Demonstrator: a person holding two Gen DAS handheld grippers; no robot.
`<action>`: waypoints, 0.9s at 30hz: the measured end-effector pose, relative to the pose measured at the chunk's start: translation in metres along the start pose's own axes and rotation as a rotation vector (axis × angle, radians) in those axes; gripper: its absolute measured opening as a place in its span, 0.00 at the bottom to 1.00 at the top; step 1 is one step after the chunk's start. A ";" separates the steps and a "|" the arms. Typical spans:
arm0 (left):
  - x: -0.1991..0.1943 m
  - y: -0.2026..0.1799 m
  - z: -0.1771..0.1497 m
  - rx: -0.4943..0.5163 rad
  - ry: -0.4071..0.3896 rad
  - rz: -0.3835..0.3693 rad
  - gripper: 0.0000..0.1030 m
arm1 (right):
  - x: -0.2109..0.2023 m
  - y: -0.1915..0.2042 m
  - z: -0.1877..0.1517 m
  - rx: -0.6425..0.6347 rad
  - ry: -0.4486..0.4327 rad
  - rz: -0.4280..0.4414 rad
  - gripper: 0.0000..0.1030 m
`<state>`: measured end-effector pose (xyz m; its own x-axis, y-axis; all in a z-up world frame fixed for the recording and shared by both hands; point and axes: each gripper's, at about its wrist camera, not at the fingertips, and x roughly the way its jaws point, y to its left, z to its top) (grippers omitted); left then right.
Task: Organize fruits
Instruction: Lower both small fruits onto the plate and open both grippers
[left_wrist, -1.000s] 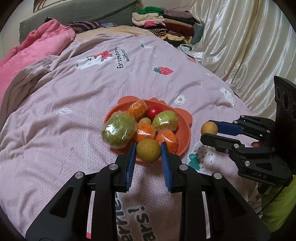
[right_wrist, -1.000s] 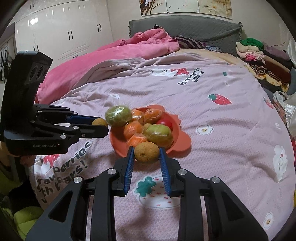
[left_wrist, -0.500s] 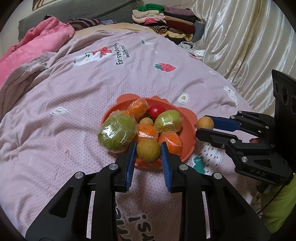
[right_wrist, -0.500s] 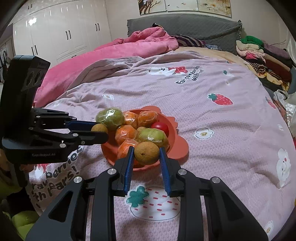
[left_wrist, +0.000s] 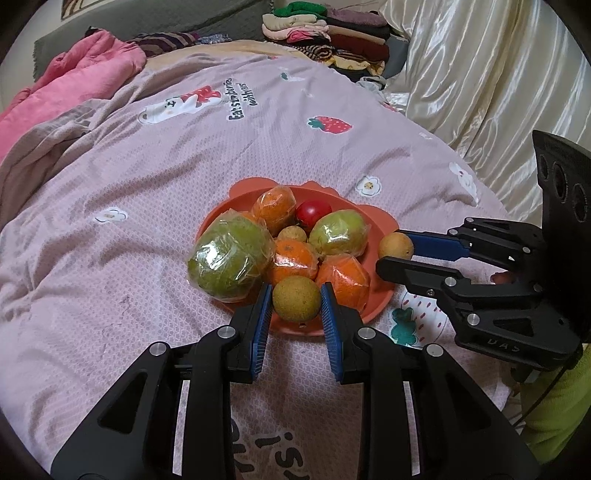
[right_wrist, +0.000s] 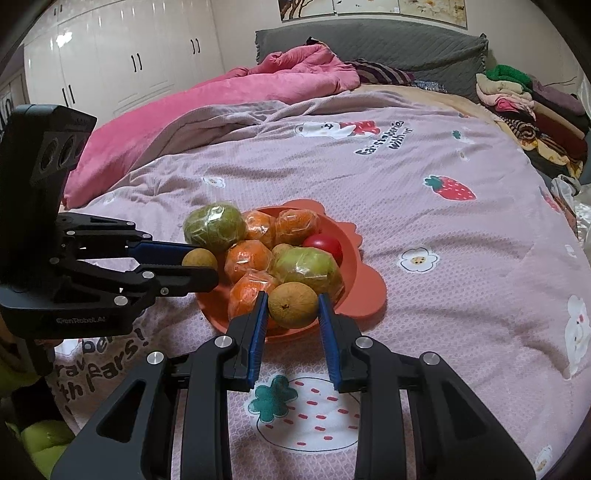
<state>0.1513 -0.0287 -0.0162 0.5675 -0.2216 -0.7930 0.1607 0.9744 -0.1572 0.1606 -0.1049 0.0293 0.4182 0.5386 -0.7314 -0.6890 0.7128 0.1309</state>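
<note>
An orange plate (left_wrist: 373, 302) (right_wrist: 365, 291) sits on the bed, piled with wrapped green fruits (left_wrist: 229, 258), wrapped oranges (left_wrist: 293, 256), a red tomato (left_wrist: 313, 212) and a small brown fruit (left_wrist: 291, 233). My left gripper (left_wrist: 296, 299) is shut on a round brown fruit (left_wrist: 296, 298) over the plate's near rim; it also shows in the right wrist view (right_wrist: 201, 260). My right gripper (right_wrist: 291, 304) is shut on another brown fruit (right_wrist: 291, 304) at the plate's near edge; it shows in the left wrist view (left_wrist: 396, 246) at the plate's right rim.
The plate lies on a pink quilt (left_wrist: 184, 155) printed with strawberries and flowers. A pink blanket (right_wrist: 240, 96) is bunched at the far side. Folded clothes (left_wrist: 325, 33) are stacked at the back. A shiny cream curtain (left_wrist: 498, 74) hangs on the right.
Both grippers have moved in toward the plate with their brown fruits held; each fruit now sits over the plate's rim rather than beside it.
</note>
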 end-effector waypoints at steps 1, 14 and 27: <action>0.000 0.000 0.000 0.000 0.000 0.000 0.19 | 0.001 0.000 0.000 0.000 0.000 0.001 0.25; 0.003 0.001 0.000 -0.002 0.005 0.000 0.19 | 0.006 -0.003 0.001 0.009 -0.002 -0.001 0.26; 0.007 0.002 -0.003 -0.002 0.020 -0.006 0.19 | -0.003 -0.003 0.001 0.008 -0.023 -0.007 0.33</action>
<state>0.1535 -0.0283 -0.0235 0.5499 -0.2267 -0.8039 0.1623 0.9731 -0.1633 0.1624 -0.1080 0.0318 0.4366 0.5432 -0.7171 -0.6814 0.7202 0.1307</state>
